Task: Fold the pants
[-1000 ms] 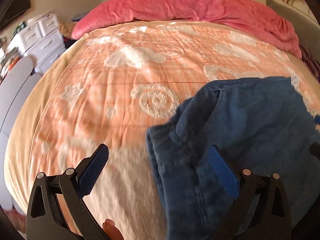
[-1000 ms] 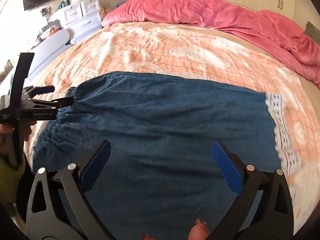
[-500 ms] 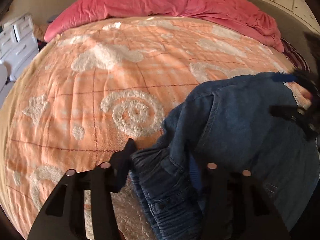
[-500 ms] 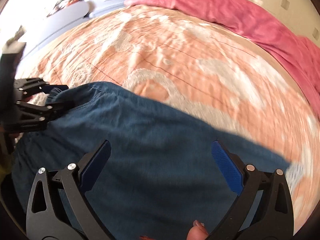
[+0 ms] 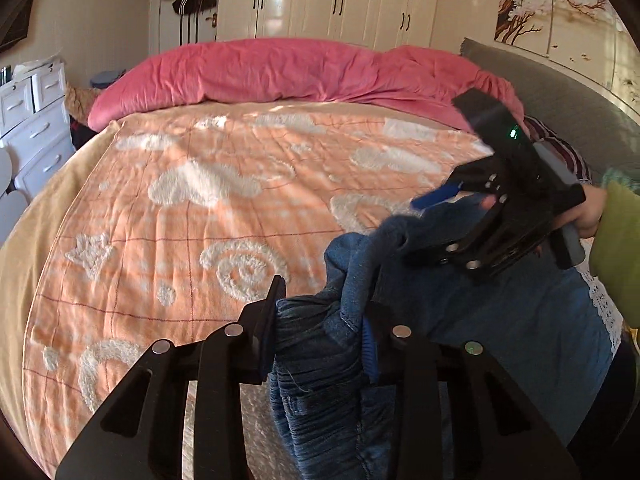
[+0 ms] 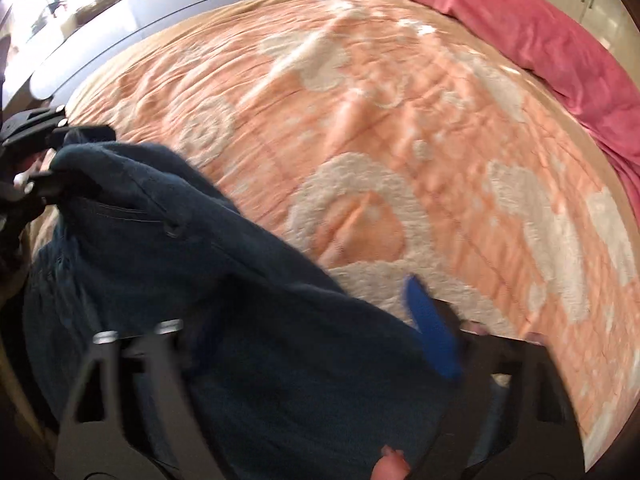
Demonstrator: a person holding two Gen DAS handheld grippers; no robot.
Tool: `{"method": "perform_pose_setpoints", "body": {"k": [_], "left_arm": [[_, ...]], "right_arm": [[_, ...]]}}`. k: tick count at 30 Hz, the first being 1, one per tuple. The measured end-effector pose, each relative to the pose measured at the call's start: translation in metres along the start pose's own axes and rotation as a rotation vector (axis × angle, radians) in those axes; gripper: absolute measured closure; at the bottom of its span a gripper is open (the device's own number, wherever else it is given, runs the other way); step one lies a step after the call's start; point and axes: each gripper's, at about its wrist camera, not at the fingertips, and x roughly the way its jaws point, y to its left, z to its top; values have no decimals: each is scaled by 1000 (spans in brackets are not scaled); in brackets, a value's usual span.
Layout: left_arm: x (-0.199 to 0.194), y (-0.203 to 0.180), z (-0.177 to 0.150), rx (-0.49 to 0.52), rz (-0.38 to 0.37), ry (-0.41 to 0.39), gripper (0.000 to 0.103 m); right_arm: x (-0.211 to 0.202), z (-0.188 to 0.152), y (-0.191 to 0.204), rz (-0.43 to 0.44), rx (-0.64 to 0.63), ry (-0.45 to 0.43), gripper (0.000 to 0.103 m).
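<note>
- Pants point(image 5: 500, 332) of dark blue denim lie at the near edge of the bed point(image 5: 24, 240), on an orange blanket point(image 5: 224, 200) patterned with fluffy white shapes.
- Their gathered, ribbed waistband end is bunched and lifted off the blanket; the rest of the cloth spreads away to the right in the left wrist view, where a white lace hem shows at the far end.
- Left gripper point(image 5: 320, 320): its jaws have just been closing and now stand narrow, clamped on the bunched waistband, with folds of denim packed between the black finger and the blue pad.
- Right gripper point(image 5: 432, 220): seen from the left wrist camera, it reaches over the top edge of the pants, held by a hand point(image 5: 588, 212) in a yellow-green sleeve point(image 5: 616, 256).
- Its jaws have just been closing and are about half wide, with a raised ridge of denim between them; the right wrist view is blurred, and I cannot tell whether the pads press on the cloth.
- In the right wrist view the pants point(image 6: 240, 320) fill the lower left, and the left gripper point(image 6: 48, 152) shows at the left edge on the cloth.
- A pink duvet point(image 5: 300, 72) is heaped along the far side of the bed.
- Cream wardrobe doors point(image 5: 332, 0) stand behind it, and white drawers point(image 5: 32, 120) are on the left.
</note>
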Motion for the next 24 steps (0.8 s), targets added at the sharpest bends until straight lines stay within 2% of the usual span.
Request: {"method": "perform_pose_setpoints", "body": {"k": [1,3,6,12,16,24], "left_arm": [[0,-1,-1,10,7,1,71],[-1,-4,-3,33,40,1,71],[-4,-1,-4,29,52,-2,71],[-20,-4,-10,12,16,-32,69],[-39,-19,-16,36,26,-61,69],[-94,-29,-53,9,-12,-89,64]], "right_arm": [[-1,-3,4,26,3,-5,67],[-8,-11,15,16,1,-39,85],[-30,-28,25,7,69,-106,96],[-79,-71,48,36,203,-243,97],[-106,-99,77,37,235,-314,97],[-132,-140,134,93,255,-372,97]]}}
